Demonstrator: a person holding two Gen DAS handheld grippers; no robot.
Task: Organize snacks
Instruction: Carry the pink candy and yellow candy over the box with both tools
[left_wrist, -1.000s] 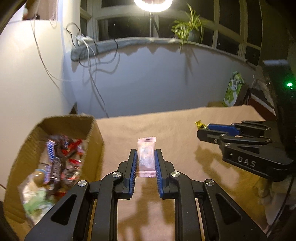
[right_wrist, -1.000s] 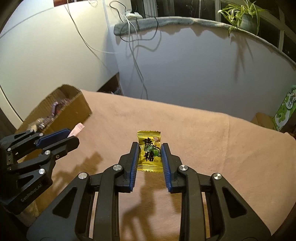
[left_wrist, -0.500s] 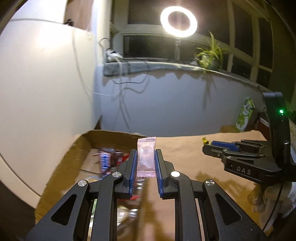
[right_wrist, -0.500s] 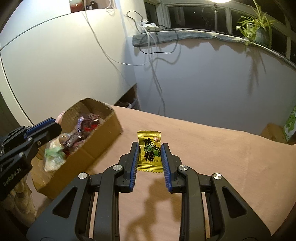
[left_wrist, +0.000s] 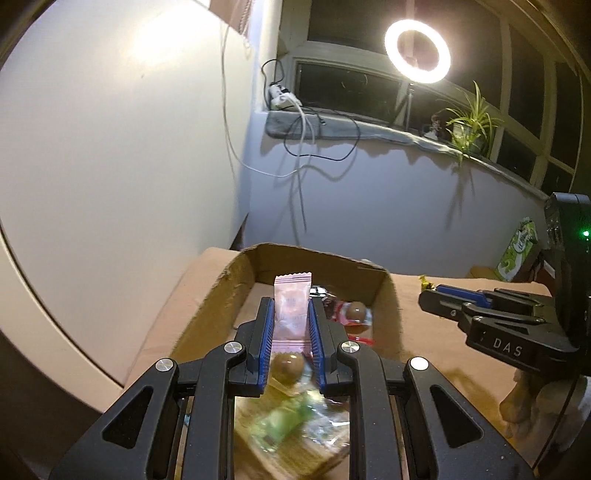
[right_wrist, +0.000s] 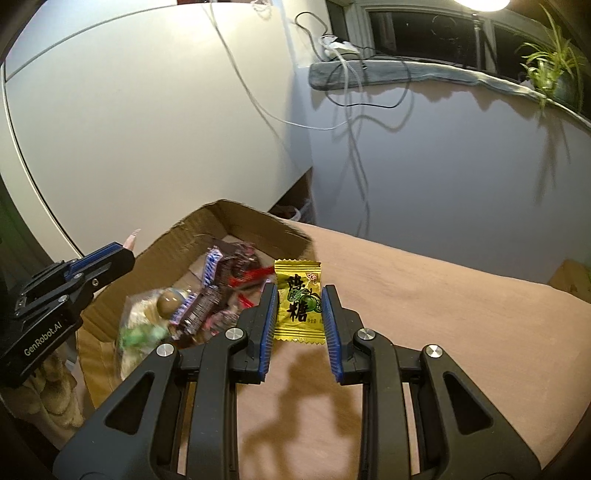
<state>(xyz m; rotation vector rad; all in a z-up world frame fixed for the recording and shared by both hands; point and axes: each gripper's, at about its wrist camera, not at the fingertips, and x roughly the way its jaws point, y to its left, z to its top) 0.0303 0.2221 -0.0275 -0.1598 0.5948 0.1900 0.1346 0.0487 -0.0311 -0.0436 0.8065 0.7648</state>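
My left gripper (left_wrist: 291, 310) is shut on a pink candy packet (left_wrist: 291, 314) and holds it above the open cardboard box (left_wrist: 236, 280), which holds several wrapped snacks. My right gripper (right_wrist: 299, 295) is shut on a yellow candy packet (right_wrist: 299, 301) and hovers over the tan cloth just right of the box (right_wrist: 240, 218). The right gripper also shows at the right of the left wrist view (left_wrist: 428, 295), and the left gripper shows at the left of the right wrist view (right_wrist: 122, 254).
The tan cloth table (right_wrist: 443, 314) stretches to the right of the box. A white wall (right_wrist: 147, 129) stands close behind the box. A sill with cables (left_wrist: 314, 125), a ring light (left_wrist: 417, 51), a plant (left_wrist: 469, 125) and a green carton (left_wrist: 517, 251) lie beyond.
Both grippers moved left with their candies. The left gripper went from the bare cloth to above the box; the right gripper now hovers next to the box's right wall.
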